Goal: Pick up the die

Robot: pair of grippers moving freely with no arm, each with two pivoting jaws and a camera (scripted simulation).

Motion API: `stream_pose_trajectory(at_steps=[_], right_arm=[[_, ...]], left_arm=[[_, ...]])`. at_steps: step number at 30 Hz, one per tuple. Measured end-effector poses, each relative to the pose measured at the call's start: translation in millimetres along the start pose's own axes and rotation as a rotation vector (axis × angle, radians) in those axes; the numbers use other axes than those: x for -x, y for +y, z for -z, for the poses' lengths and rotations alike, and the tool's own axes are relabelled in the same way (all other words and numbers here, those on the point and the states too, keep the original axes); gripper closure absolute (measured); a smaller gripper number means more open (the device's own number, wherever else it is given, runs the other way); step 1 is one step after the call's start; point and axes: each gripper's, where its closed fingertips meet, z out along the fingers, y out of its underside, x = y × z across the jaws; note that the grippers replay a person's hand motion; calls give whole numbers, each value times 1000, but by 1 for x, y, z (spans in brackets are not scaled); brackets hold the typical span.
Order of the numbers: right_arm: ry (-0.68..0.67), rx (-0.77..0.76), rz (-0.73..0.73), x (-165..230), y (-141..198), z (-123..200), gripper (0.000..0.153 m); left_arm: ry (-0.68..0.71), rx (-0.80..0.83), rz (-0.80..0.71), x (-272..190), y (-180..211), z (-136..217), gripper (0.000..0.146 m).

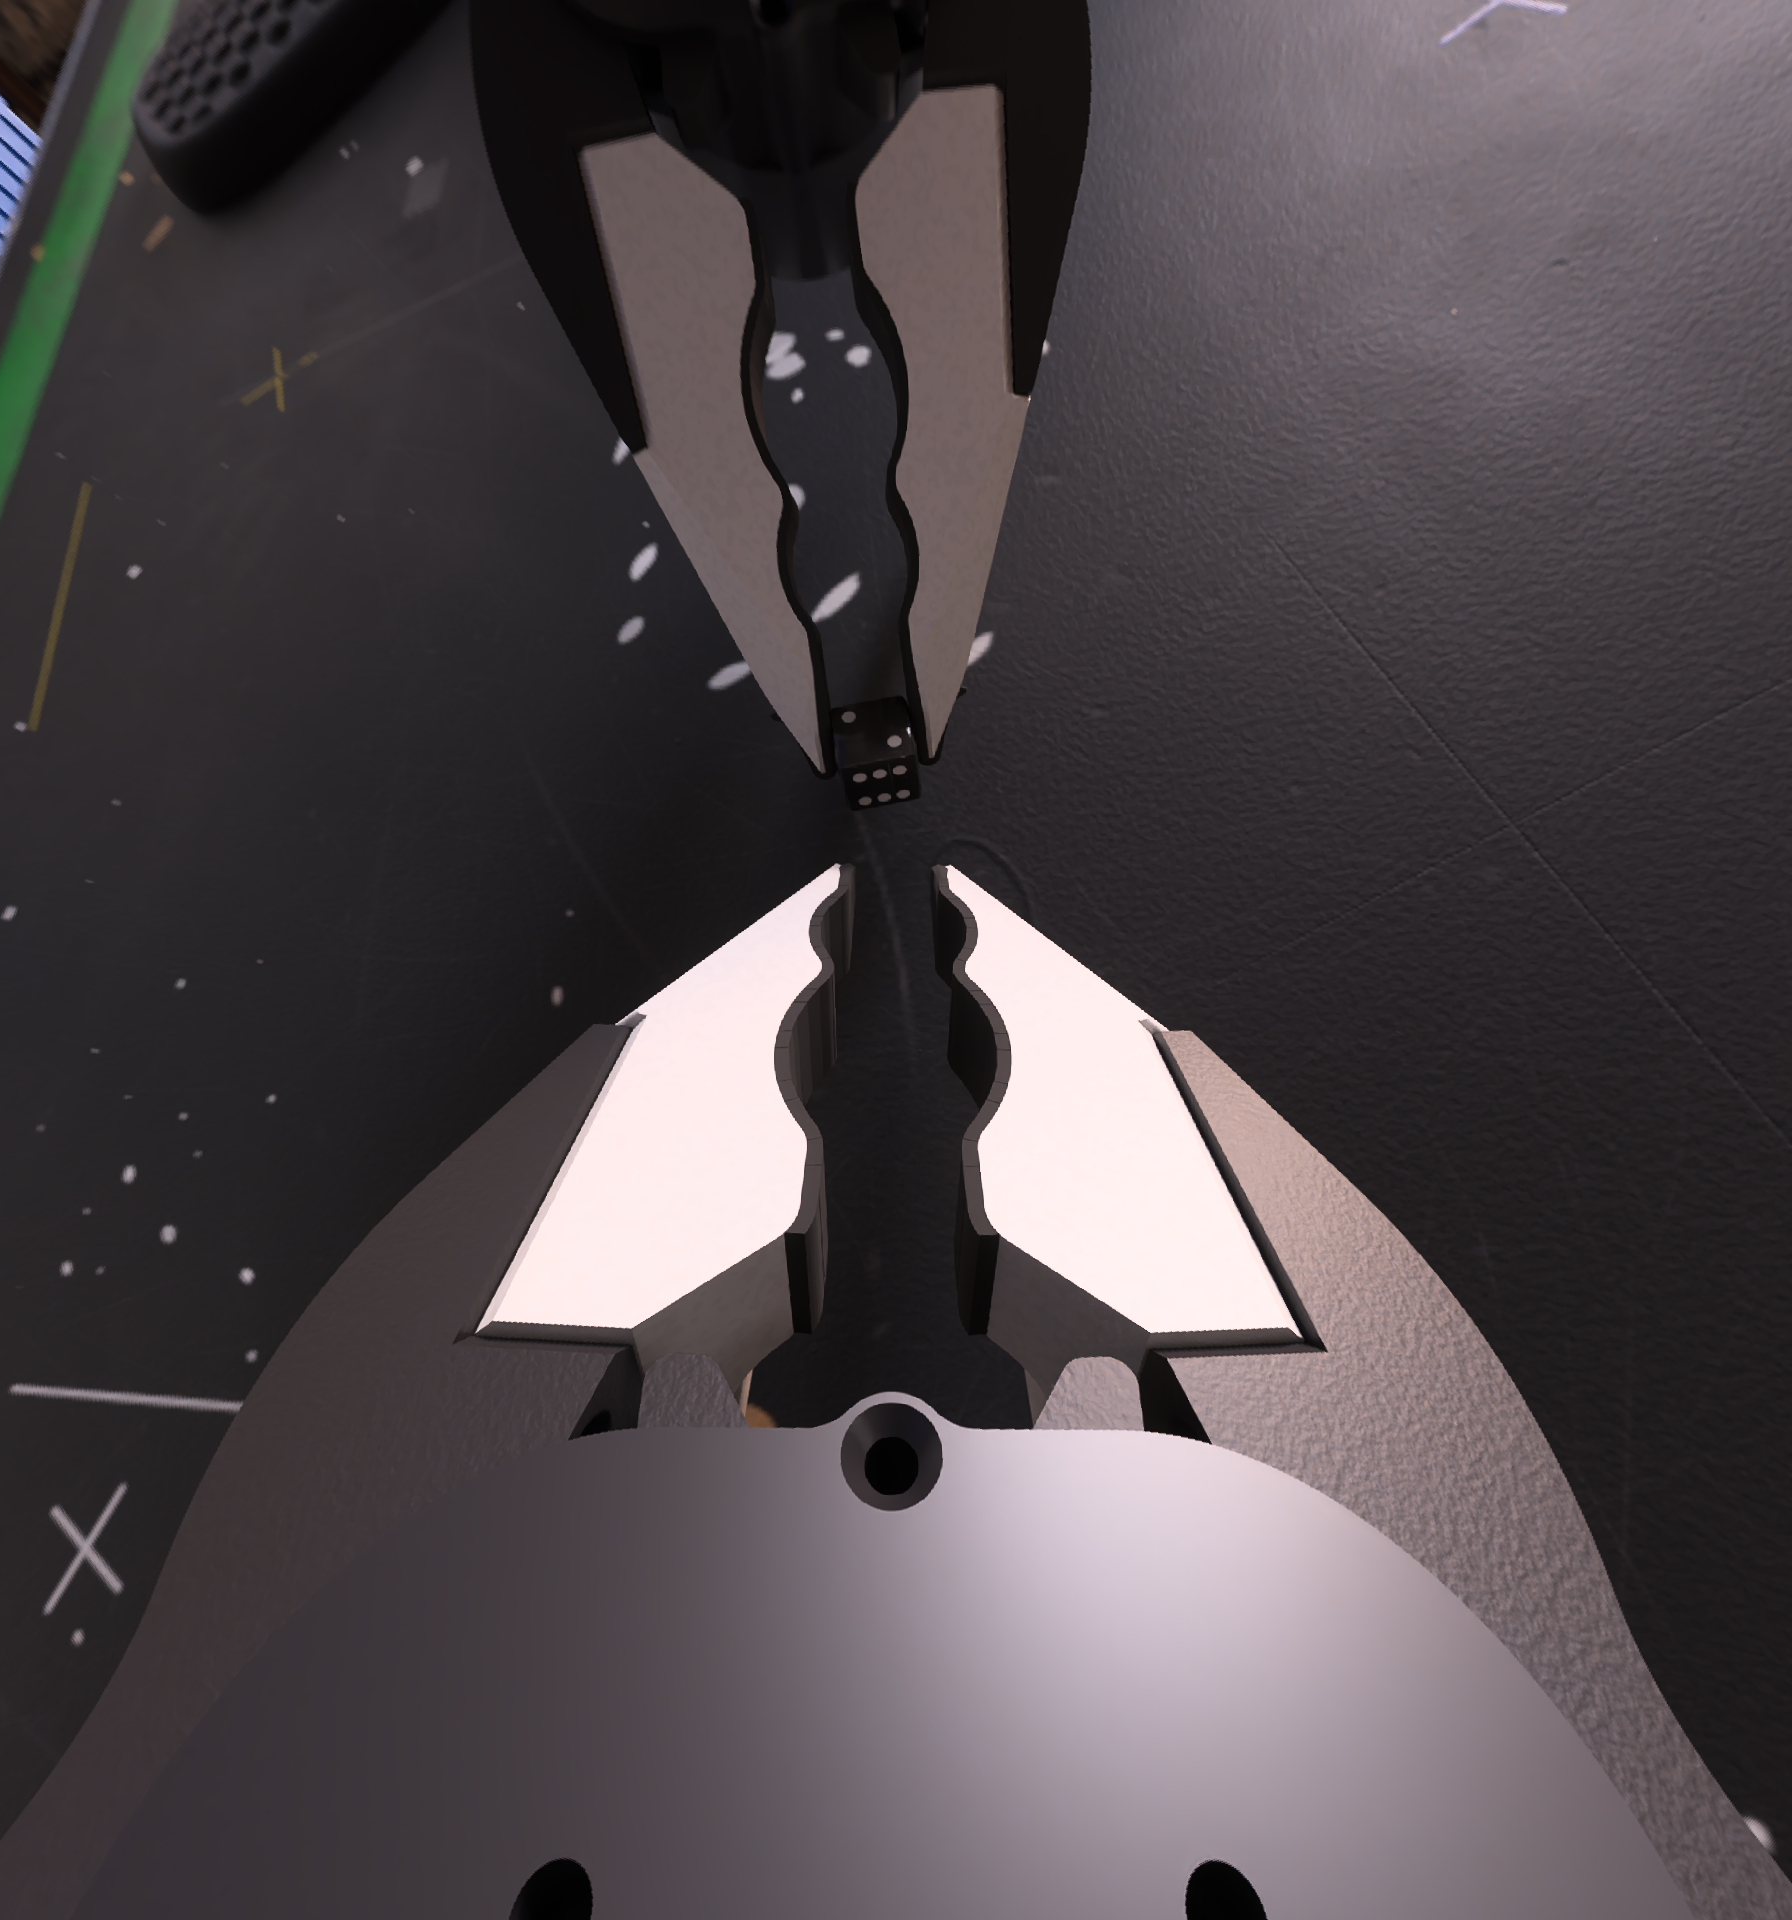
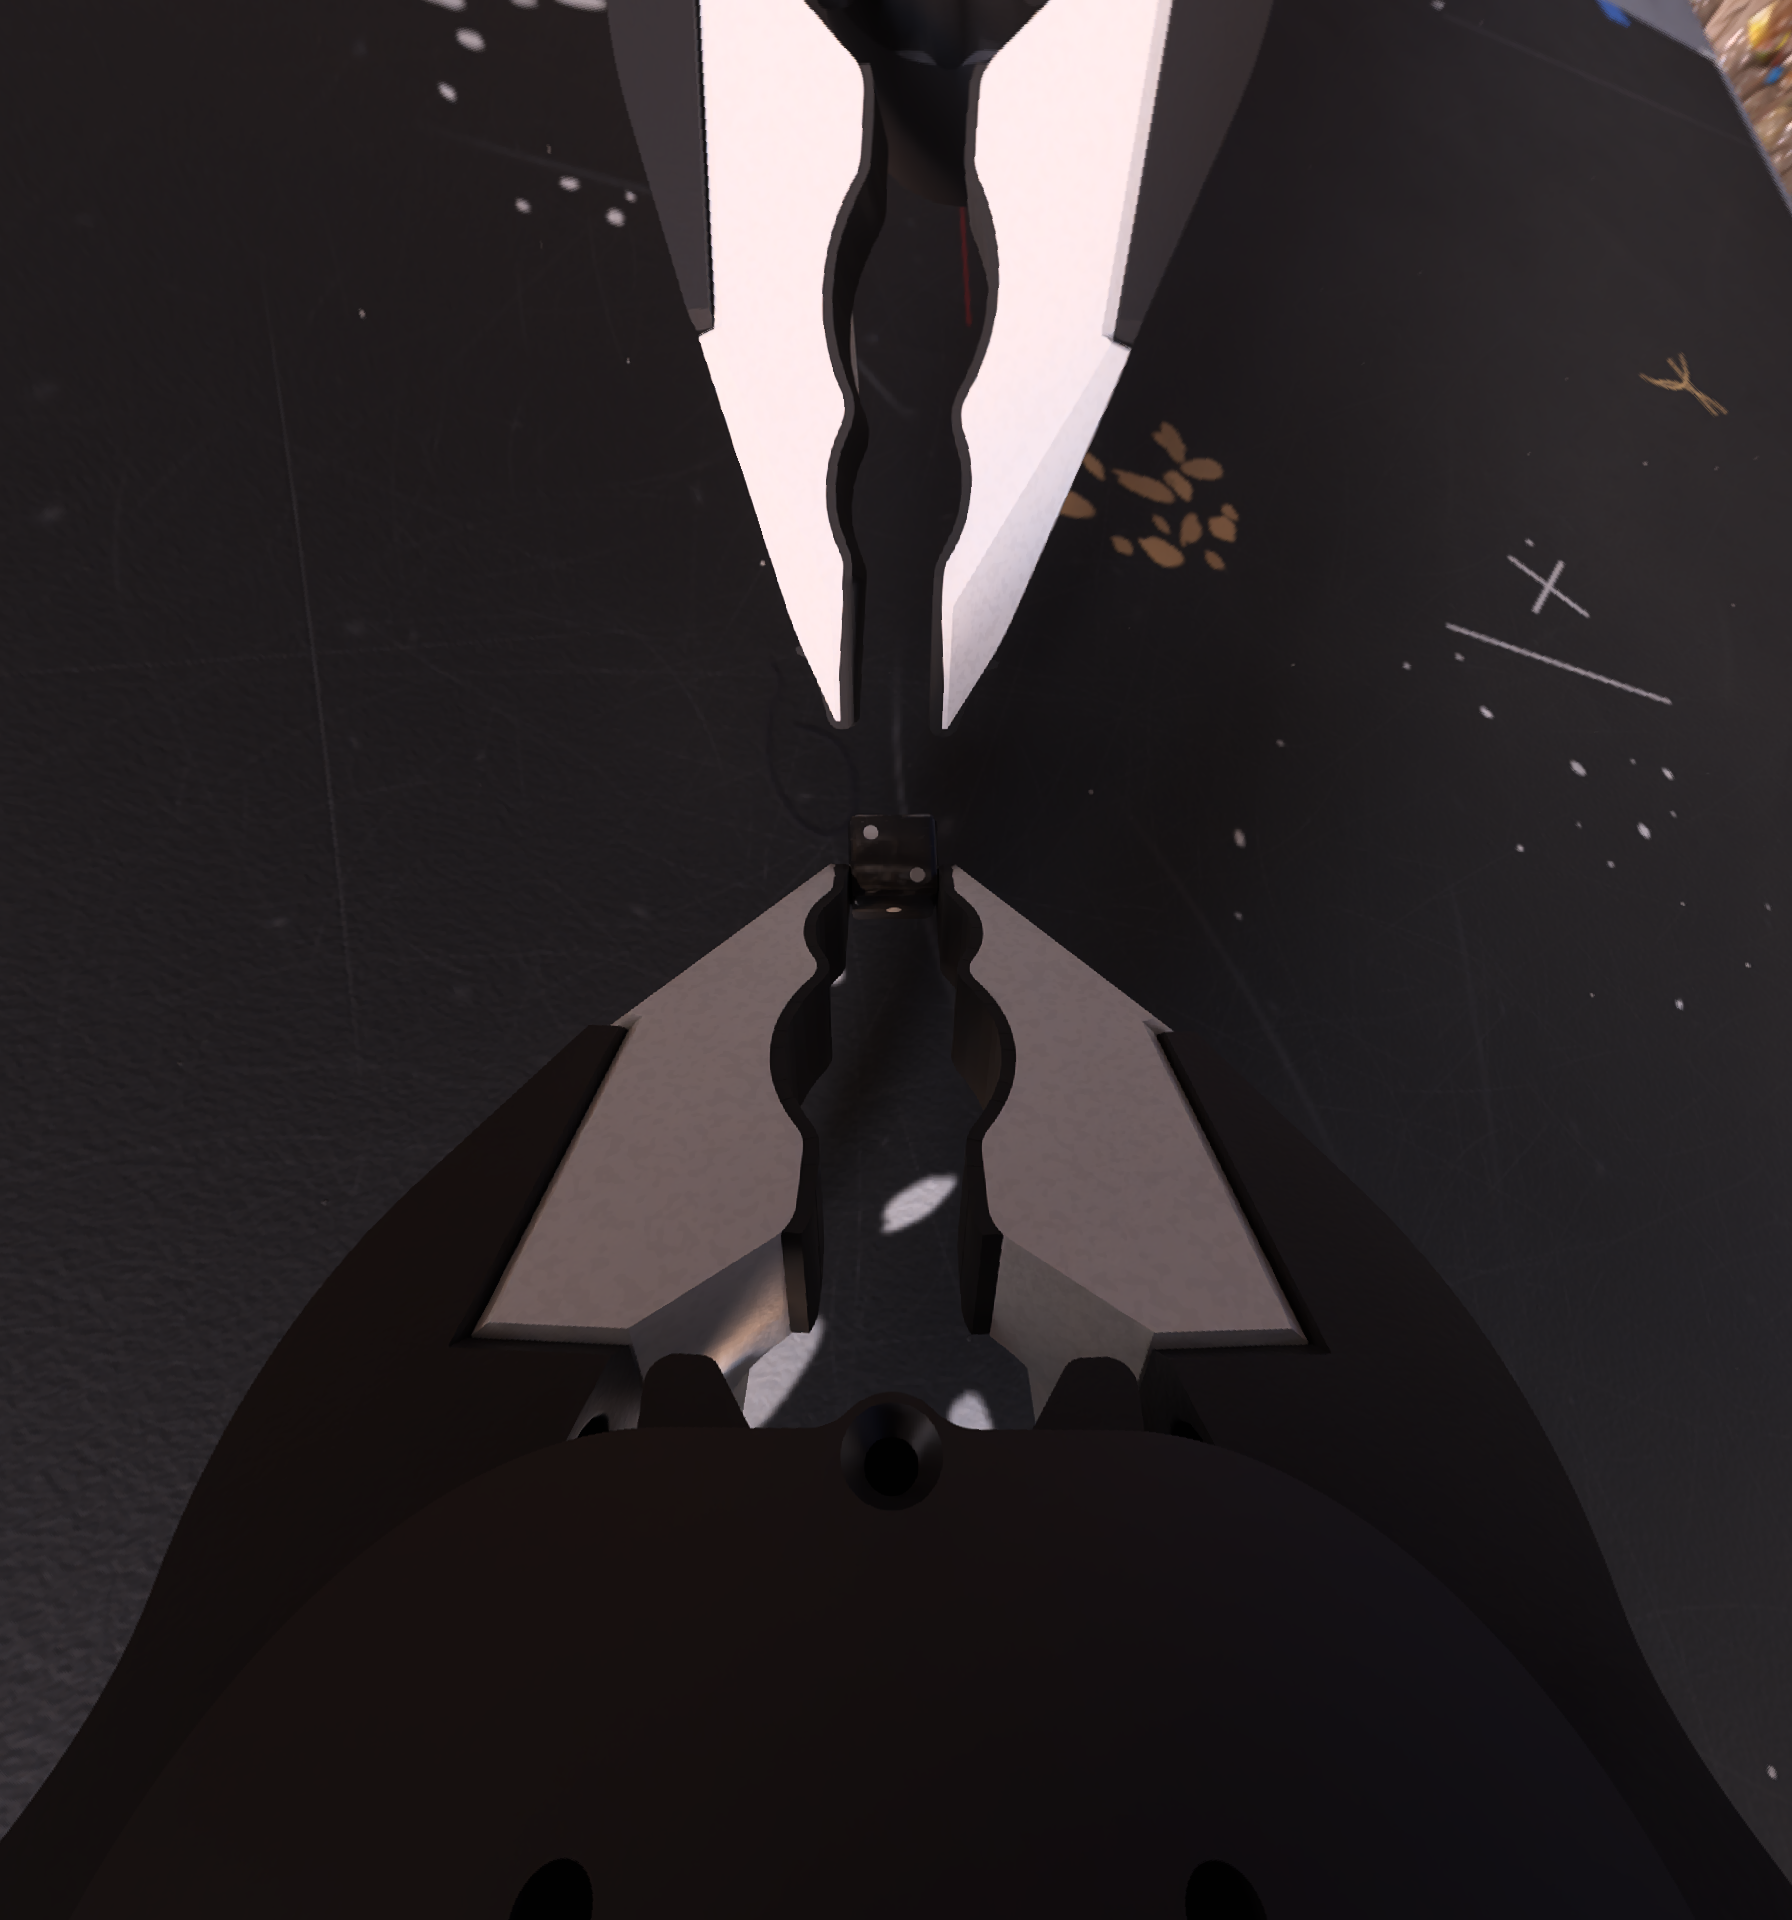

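Gripping die: right gripper jaws narrowed; left gripper jaws parted, empty.

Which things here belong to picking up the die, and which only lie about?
Belongs to the job:
die
right gripper, closed on the die
left gripper, facing it, holding nothing

Only lying about:
black perforated object
paint marks
black table

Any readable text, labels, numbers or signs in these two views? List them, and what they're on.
No words, labels, brands or digits show in either view.
Die, held at the right gripper fingertips: white pips only, six on the face towards the left wrist camera.
Black tabletop: hand-drawn marks only, a white cross, a yellowish cross, some lines and specks.
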Motion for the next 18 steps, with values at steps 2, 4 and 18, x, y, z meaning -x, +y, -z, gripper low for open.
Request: stream_pose_trajectory(at_steps=[2, 4, 18], right_arm=[[1, 17, 9, 1, 2, -1, 136], [-5, 17, 1, 1, 3, -1, 136], [1, -123, -86, -8, -14, 12, 136]], left_arm=[[14, 12, 12, -2, 4, -3, 132], [22, 8, 28, -2, 5, -4, 132], [0, -193, 138, 12, -22, 12, 131]])
